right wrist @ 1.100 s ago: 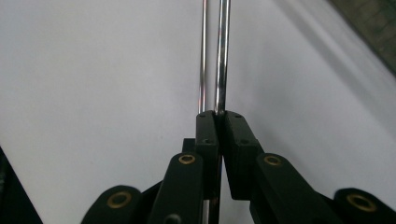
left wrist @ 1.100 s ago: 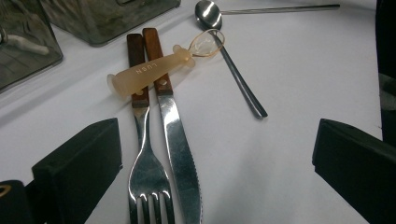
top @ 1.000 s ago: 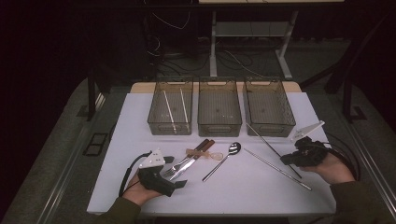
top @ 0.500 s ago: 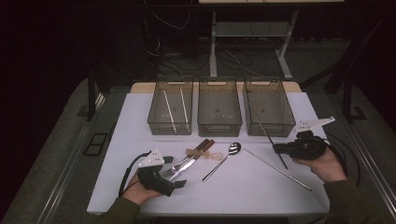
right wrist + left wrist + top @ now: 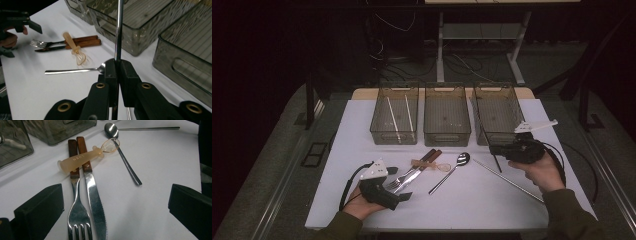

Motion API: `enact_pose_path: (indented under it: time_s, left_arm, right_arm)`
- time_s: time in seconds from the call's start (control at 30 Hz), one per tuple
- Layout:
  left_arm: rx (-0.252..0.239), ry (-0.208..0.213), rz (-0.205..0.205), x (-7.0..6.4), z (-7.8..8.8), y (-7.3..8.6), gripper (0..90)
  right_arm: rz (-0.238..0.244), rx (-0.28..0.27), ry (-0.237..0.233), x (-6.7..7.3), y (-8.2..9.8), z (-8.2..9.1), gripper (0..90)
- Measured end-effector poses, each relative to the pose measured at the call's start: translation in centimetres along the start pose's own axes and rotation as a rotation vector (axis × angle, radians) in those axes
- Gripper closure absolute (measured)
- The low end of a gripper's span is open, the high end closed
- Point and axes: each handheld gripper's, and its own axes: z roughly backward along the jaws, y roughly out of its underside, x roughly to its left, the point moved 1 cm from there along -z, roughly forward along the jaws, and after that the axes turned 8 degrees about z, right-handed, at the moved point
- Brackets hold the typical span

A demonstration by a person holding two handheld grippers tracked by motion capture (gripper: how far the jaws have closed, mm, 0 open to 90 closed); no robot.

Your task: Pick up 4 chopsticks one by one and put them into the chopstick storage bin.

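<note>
The right claw (image 5: 498,150) is closed on a thin metal rod (image 5: 119,30), most likely a chopstick, though the high view is too dim to be sure. The rod passes between the two jaws and stands up in front of the right-hand bin (image 5: 497,112), with its upper part leaning over the near wall of this bin. A second metal rod (image 5: 507,180) lies flat on the white surface (image 5: 362,125), just in front of the same bin and near the right hand (image 5: 537,170).

The left claw (image 5: 115,207) is open and holds nothing. It rests on the surface well to the left of the right-hand bin, and its jaws stand on both sides of a fork (image 5: 78,212) and a knife (image 5: 93,200) with wooden handles. A small translucent whisk (image 5: 85,158) lies across these handles, and a spoon (image 5: 122,155) lies just beside them, nearer to the right-hand bin.
</note>
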Motion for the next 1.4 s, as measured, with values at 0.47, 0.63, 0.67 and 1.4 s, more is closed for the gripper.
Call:
enact_pose_path:
  time_s: [0.47,0.63,0.67,1.4]
  left_arm:
    - [-0.014,0.001,0.001,-0.1,0.0,-0.1,0.0]
    - [-0.016,0.004,0.005,-0.1,0.1,-0.1,0.0]
    - [-0.015,0.005,0.005,-0.1,0.0,-0.1,0.0]
    - [-0.017,0.005,-0.006,-0.1,0.1,-0.1,0.0]
  right_arm:
    - [-0.013,-0.084,-0.004,1.5,-3.6,-3.9,85.2]
    - [-0.009,-0.103,-0.006,2.2,-5.1,-5.4,85.2]
    - [-0.004,-0.109,-0.002,2.3,-5.5,-5.8,85.2]
    - [-0.009,-0.146,0.060,3.9,-13.5,-13.3,85.2]
